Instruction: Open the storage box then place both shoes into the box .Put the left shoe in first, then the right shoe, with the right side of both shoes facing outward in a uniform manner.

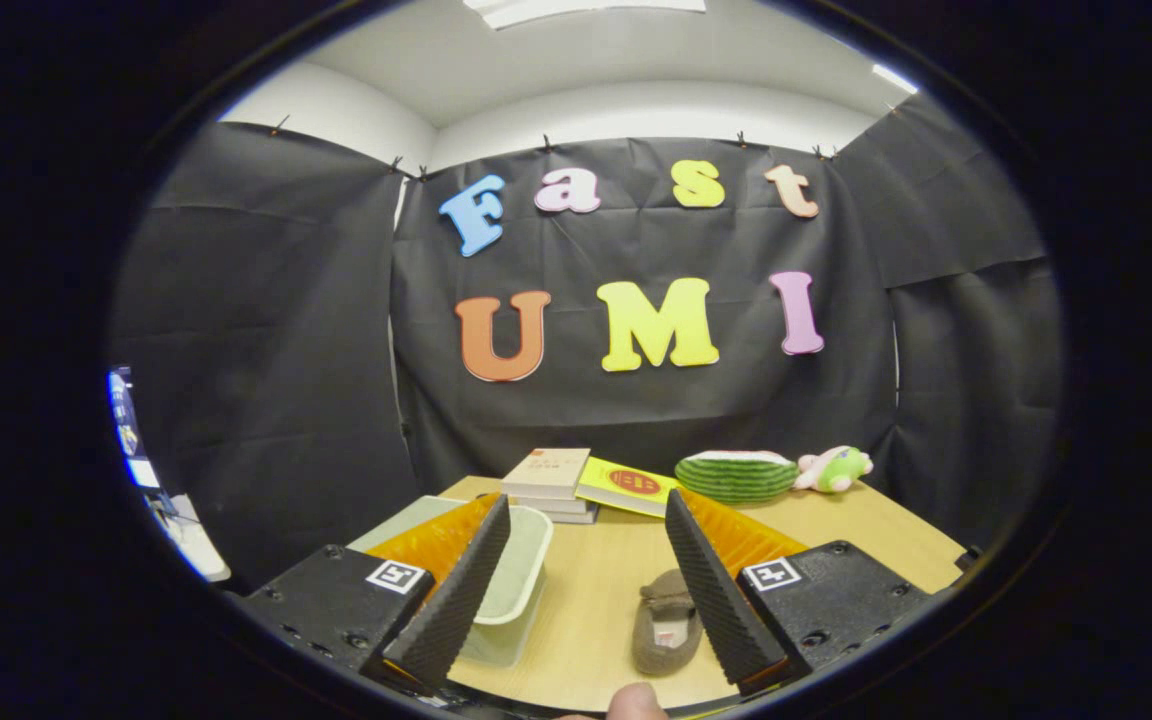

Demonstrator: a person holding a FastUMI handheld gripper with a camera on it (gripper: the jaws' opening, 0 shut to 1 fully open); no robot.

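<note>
A fingertip (636, 700) of the person holding the rig pokes in at the very near edge, just below the gap between the gripper's fingers. The gripper (586, 520) is held above the wooden table (596, 590) with its fingers spread wide apart, clamped on nothing.

Taking the storage box (506, 590) as the landmark: it is a pale, shallow container sitting on the table, partly hidden behind the left finger (456, 590), its near corner and long rim showing in the gap between the fingers. Whether it has a lid on cannot be told from here. A brown-grey shoe (664, 625) lies on the table to the right of the box, apart from it, its opening facing up, right against the inner edge of the right finger (711, 590) as seen from here.

Beyond the box, at the far side of the table, stands a short stack of books (548, 482). Right of that stack lies a yellow book (628, 485), then a watermelon-patterned cushion (736, 474), and farthest from the box a small green and pink plush toy (833, 468).
</note>
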